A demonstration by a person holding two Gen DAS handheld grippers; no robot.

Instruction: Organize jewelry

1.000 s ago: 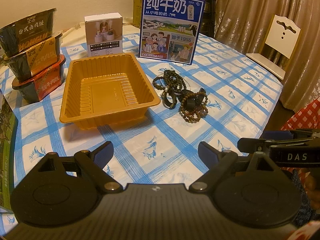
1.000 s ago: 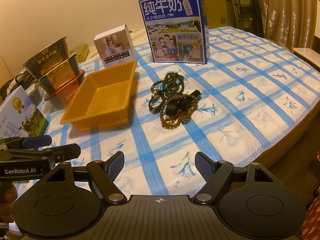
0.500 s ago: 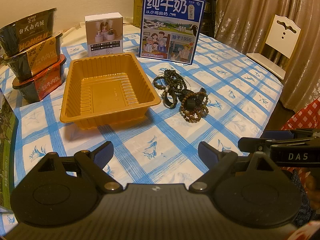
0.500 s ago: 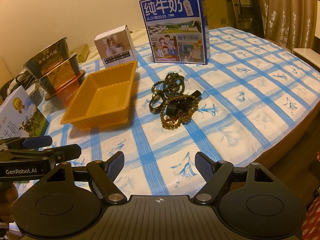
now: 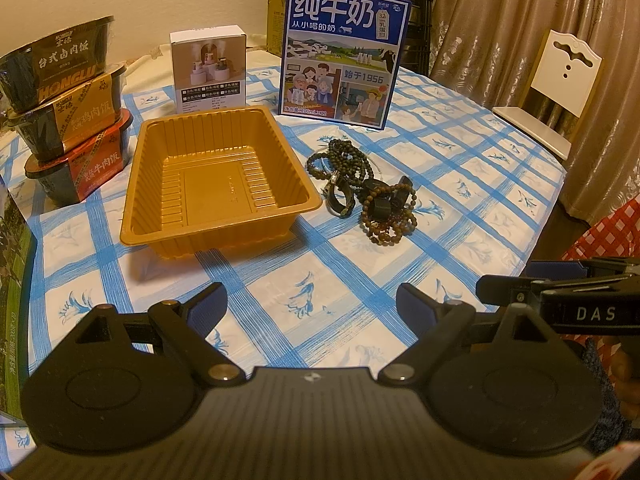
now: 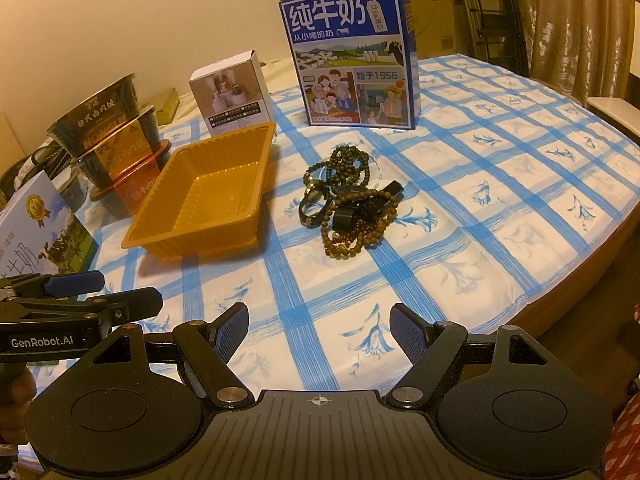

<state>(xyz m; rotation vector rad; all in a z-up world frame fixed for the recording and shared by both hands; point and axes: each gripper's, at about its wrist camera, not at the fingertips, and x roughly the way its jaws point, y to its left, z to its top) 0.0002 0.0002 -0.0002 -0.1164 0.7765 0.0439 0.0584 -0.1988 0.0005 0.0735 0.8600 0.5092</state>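
Note:
A heap of jewelry (image 5: 364, 192) (image 6: 348, 204) lies on the blue-checked tablecloth: dark green bead strings, brown bead bracelets, black rings and bands. Just left of it sits an empty orange plastic tray (image 5: 168, 236) (image 6: 160, 236). My left gripper (image 5: 312, 304) hovers open over the near table edge, well short of the tray and the heap, with nothing between its fingers. My right gripper (image 6: 320, 328) is also open and empty, near the front edge, facing the heap. Each gripper shows at the side of the other's view.
A blue milk carton box (image 5: 344, 56) (image 6: 352, 56) stands behind the jewelry, a small white box (image 5: 208, 68) behind the tray. Three stacked instant-meal bowls (image 5: 68, 108) stand at the left. A white chair (image 5: 556, 80) is beyond the table's right edge.

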